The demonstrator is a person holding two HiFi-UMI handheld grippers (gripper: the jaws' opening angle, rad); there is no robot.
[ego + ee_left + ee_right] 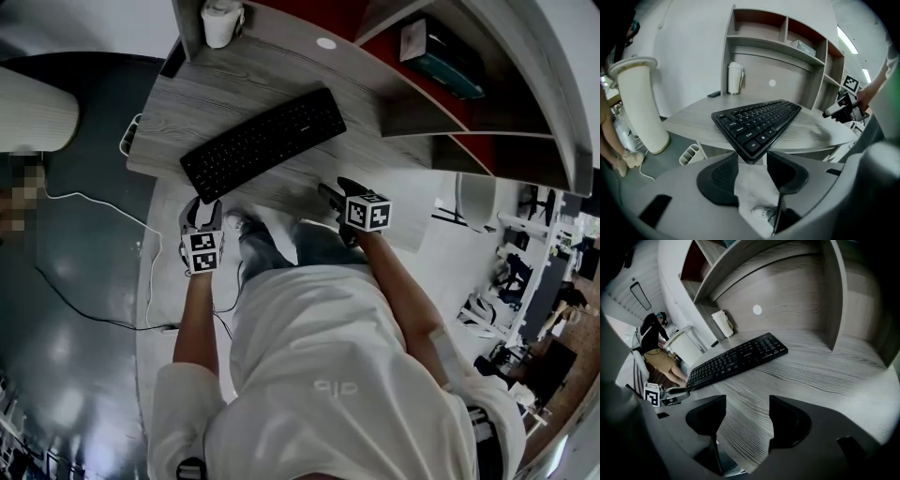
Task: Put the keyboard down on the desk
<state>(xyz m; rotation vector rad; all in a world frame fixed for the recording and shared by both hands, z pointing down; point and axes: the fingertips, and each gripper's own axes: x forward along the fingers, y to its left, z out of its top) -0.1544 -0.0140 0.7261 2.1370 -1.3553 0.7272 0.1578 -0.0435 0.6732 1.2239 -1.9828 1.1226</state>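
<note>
Left gripper is held at the near left edge of the desk, jaws released, nothing clamped. Keyboard is laid flat and diagonally on the desk, its left corner at the near edge, just ahead of the left tips. Right gripper is held over the near right edge, jaws spread, empty.

One keyboard, one cup, one desk
</note>
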